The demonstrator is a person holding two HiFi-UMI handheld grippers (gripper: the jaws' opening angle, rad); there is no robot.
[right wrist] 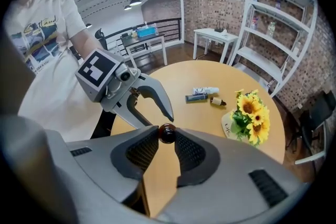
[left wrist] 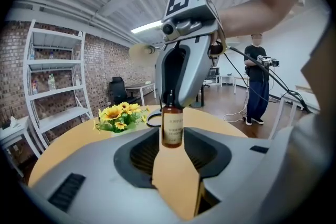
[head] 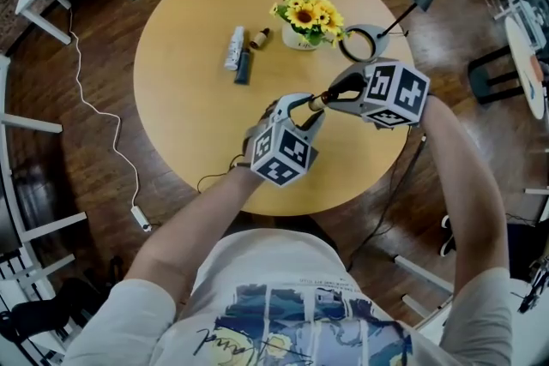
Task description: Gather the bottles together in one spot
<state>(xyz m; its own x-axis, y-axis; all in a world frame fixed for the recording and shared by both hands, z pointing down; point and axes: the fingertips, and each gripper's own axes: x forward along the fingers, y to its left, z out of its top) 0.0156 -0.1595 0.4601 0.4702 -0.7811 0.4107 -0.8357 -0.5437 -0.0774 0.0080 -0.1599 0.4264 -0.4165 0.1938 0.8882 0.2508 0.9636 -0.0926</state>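
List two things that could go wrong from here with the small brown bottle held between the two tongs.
1. The right tongs pinch only the cap of the brown bottle while the left tongs hold its body; if the left lets go, it may swing, slip and fall onto the table.
2. The other bottles lie loose beside the sunflowers; setting this one down there could nudge them rolling or bump the flowers.
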